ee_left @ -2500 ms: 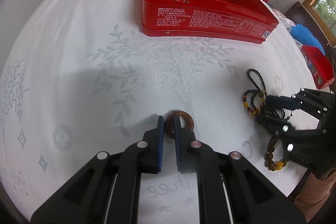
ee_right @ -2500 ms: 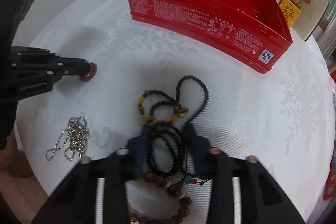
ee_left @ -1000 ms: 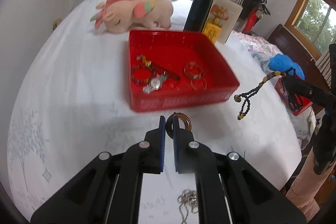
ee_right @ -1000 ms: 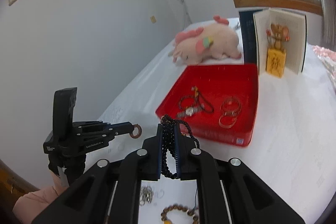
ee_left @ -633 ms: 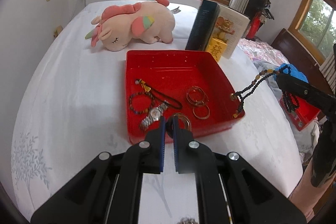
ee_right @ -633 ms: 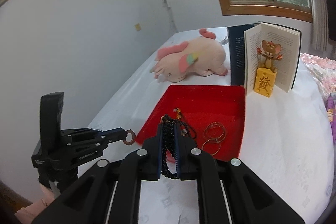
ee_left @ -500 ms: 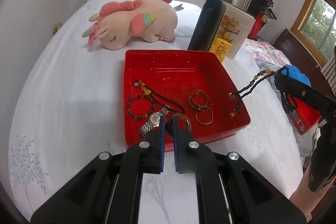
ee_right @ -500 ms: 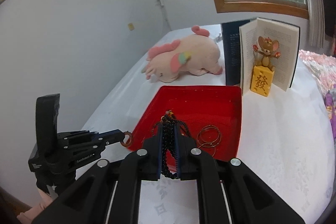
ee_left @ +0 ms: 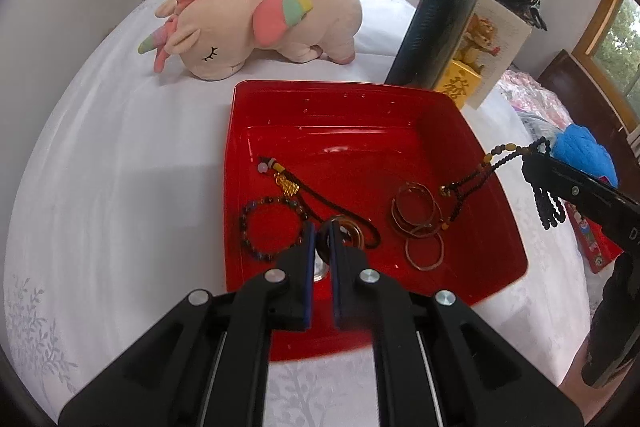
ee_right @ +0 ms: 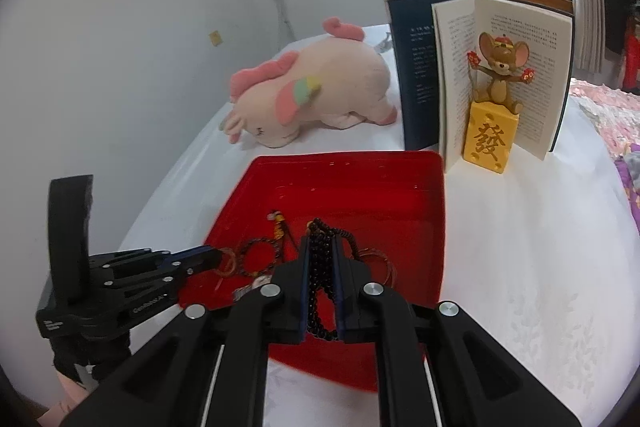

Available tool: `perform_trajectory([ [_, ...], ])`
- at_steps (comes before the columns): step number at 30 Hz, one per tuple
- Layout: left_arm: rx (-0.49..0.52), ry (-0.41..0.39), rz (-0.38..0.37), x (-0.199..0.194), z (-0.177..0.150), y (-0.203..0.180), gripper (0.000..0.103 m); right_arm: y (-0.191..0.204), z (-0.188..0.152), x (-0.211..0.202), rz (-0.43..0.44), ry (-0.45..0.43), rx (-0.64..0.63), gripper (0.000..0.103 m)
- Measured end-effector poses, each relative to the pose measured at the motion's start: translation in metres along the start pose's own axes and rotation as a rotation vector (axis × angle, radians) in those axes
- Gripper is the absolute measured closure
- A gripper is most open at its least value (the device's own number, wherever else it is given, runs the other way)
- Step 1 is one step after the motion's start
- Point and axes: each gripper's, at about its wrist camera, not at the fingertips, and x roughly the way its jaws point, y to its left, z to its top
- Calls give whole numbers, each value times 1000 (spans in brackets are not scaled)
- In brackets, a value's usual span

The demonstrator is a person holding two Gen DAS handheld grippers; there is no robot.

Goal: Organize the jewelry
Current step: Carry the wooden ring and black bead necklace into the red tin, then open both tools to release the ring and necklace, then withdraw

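Note:
A red tray (ee_left: pixel 460 119) (ee_right: pixel 434 211) lies on the white cloth. In it are a dark bead bracelet (ee_left: pixel 262 229), a corded pendant (ee_left: pixel 286 183) and several thin bangles (ee_left: pixel 418 227). My left gripper (ee_left: pixel 320 239) is shut on a brown ring (ee_left: pixel 348 231) above the tray's near part; it shows in the right wrist view (ee_right: pixel 218 261). My right gripper (ee_right: pixel 320 255) is shut on a black bead necklace (ee_right: pixel 320 267), which hangs over the tray's right side (ee_left: pixel 480 175).
A pink plush unicorn (ee_left: pixel 260 19) lies behind the tray. An open book (ee_right: pixel 500 67) with a mouse figurine (ee_right: pixel 498 75) on a yellow block stands at the tray's far right. A blue object (ee_left: pixel 584 155) and a small red box (ee_left: pixel 596 247) lie at right.
Both grippers rose from the cloth with their pieces and moved forward over the red tray. The tray now looks closer and larger in both views.

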Motion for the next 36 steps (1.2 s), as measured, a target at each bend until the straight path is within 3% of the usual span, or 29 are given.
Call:
perform_trajectory([
  [21, -7, 97, 13, 76, 31, 0, 96, -20, 5, 80, -88, 118, 2, 93],
  [24, -6, 102, 21, 78, 30, 1, 87, -21, 5, 80, -92, 120, 15, 87],
  [25, -9, 100, 19, 77, 30, 2, 78, -22, 5, 79, -106, 103, 20, 87],
  [28, 7, 84, 31, 72, 29, -1, 75, -23, 5, 76, -98, 101, 27, 87],
  [36, 12, 33, 28, 47, 22, -6, 56, -20, 2, 66, -84, 92, 36, 86],
])
